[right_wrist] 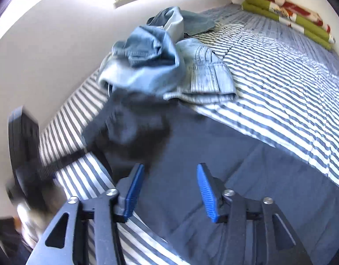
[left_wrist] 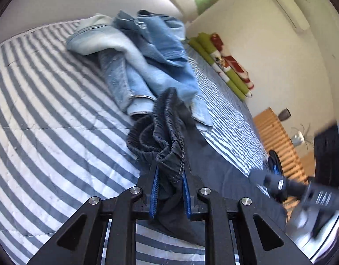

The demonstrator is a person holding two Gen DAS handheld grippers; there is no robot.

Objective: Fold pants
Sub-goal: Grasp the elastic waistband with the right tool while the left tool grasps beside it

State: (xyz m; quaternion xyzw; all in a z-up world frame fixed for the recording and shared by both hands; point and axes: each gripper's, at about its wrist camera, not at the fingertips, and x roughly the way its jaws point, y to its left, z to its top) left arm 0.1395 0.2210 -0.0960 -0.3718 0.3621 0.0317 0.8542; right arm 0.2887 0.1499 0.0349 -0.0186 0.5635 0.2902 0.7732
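Observation:
Dark navy pants [left_wrist: 160, 132] with a gathered elastic waistband lie on the striped bedcover [left_wrist: 48, 121]. My left gripper [left_wrist: 169, 167] is shut on a bunched part of that waistband, and the cloth fills the gap between its blue pads. In the right wrist view the pants [right_wrist: 191, 145] spread flat across the bed. My right gripper [right_wrist: 170, 170] hovers just above them, open, with nothing between its pads. It shows blurred at the right of the left wrist view [left_wrist: 275, 176].
A heap of light blue jeans [left_wrist: 136, 55] [right_wrist: 165, 66] lies just beyond the dark pants. A folded green and red blanket [left_wrist: 226, 61] [right_wrist: 290, 11] rests at the bed's far end by the wall. A wooden slatted piece [left_wrist: 277, 137] stands beside the bed.

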